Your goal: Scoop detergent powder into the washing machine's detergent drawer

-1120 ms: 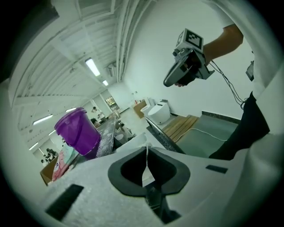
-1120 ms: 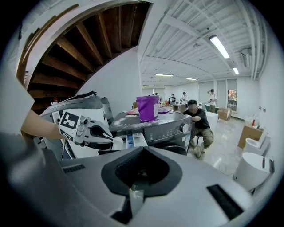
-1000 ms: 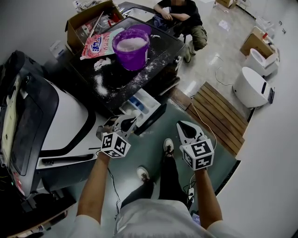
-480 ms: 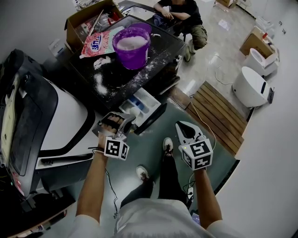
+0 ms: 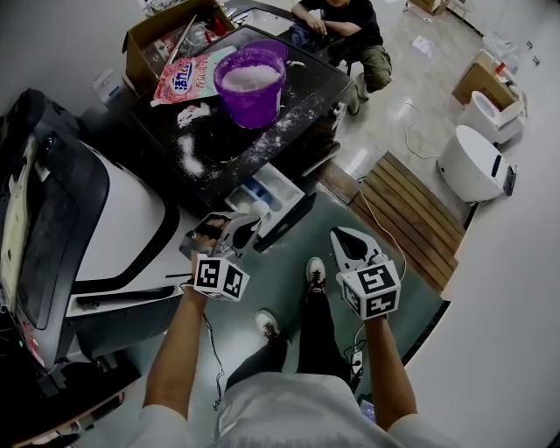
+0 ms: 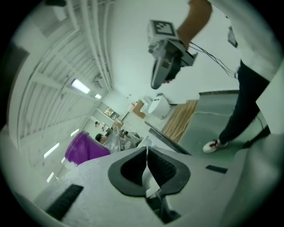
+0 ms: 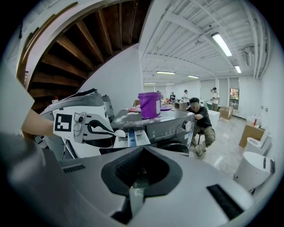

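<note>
Left gripper: my left gripper (image 5: 234, 229) is clenched on the thin handle of a white scoop (image 7: 116, 132). I hold it low and level just in front of the detergent drawer (image 5: 271, 194), bowl pointing at it, so nothing tips out early. I cannot tell whether the bowl carries powder.
Right gripper: my right gripper (image 5: 350, 248) hangs with its jaws apart and nothing between them. It sits to the right of the drawer and well apart from it, so it is out of the scoop's way.
Detergent drawer: it is pulled out of the front of the dark washing machine (image 7: 164, 126), compartments up, ready to be filled. The scoop bowl sits at its near edge, and I cannot say whether they touch.
Step in hand: I judge this to be the carry to the drawer, with the tipping not yet done.
In the way: nothing stands between scoop and drawer. The drawer's near rim is what I must lift over.
Spilled powder: white powder (image 5: 188, 157) lies scattered on the machine top behind the drawer, a sign that it spills easily.
Purple bucket: the purple bucket (image 5: 249, 83), full of white powder, stands on the machine top beyond the drawer.
Detergent bag: a pink detergent bag (image 5: 188, 79) lies just left of the bucket, with an open cardboard box (image 5: 144, 44) behind it.
Left of drawer: a white appliance (image 5: 122, 219) with a dark lid stands there.
Right of drawer: wooden slats (image 5: 407, 214) lie on the floor.
Farthest: a seated person (image 5: 346, 26) is behind the machine, clear of my reach.
</note>
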{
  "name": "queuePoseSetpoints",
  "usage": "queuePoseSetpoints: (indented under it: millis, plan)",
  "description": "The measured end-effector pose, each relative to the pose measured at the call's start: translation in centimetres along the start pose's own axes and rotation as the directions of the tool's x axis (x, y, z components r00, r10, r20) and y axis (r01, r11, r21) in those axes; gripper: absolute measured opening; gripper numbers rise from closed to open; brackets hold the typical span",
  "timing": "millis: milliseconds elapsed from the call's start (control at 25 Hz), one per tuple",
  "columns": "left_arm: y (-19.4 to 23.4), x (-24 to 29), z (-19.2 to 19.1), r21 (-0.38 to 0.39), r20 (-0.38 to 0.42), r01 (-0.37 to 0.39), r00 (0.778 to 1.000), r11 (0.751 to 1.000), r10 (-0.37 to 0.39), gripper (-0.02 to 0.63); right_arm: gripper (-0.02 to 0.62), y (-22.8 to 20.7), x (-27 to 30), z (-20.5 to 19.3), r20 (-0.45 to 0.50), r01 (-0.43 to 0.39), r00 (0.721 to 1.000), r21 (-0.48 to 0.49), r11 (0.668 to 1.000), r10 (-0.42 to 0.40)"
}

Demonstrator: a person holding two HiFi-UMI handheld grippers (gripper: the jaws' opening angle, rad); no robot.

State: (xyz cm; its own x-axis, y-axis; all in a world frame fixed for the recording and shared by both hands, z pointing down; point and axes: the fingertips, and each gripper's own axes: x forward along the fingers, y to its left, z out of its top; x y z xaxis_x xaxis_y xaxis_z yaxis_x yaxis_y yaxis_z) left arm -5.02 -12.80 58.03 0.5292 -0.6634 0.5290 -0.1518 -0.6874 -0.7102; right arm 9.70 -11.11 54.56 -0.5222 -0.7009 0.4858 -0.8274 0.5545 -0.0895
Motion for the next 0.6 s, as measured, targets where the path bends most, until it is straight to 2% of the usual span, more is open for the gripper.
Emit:
queuePoseSetpoints:
  millis: [40, 120, 200, 320, 400, 480, 600]
  plan:
    - [0.1, 0.0, 0.0, -0.091, 0.017, -0.002, 1.000, 0.996, 0.004, 0.014, 0.006, 0.0, 0.0, -0.1, -0.001, 0.000, 1.000, 0.002, 1.000, 0.000]
    - [0.5, 0.0, -0.6, -0.261, 0.030, -0.013, 0.999, 0.965, 0.022, 0.014, 0.006, -0.1, 0.0, -0.2, -0.003, 0.000, 1.000, 0.006, 1.000, 0.000]
    - [0.7, -0.1, -1.6, -0.403, 0.026, -0.024, 0.999, 0.915, 0.038, 0.014, 0.006, -0.1, -0.1, -0.2, -0.004, 0.000, 1.000, 0.006, 1.000, 0.000]
    - [0.6, 0.0, -3.1, -0.571, 0.023, -0.020, 0.999, 0.821, 0.040, 0.014, 0.006, -0.3, -0.3, 0.0, -0.005, 0.003, 1.000, 0.007, 1.000, -0.003]
    - [0.2, 0.0, -3.9, -0.660, 0.031, -0.005, 0.999, 0.752, 0.033, 0.014, 0.005, -0.2, -0.5, 0.1, -0.002, 0.004, 1.000, 0.009, 1.000, -0.004]
    - [-0.2, 0.0, -4.2, -0.716, 0.039, 0.018, 0.999, 0.697, 0.014, 0.014, 0.006, -0.1, -0.7, 0.3, 0.001, 0.002, 1.000, 0.008, 1.000, -0.002]
    - [-0.6, -0.3, -4.4, -0.751, 0.029, 0.027, 1.000, 0.659, -0.008, 0.014, 0.006, 0.1, -1.1, 0.7, 0.004, 0.004, 1.000, 0.004, 1.000, -0.004]
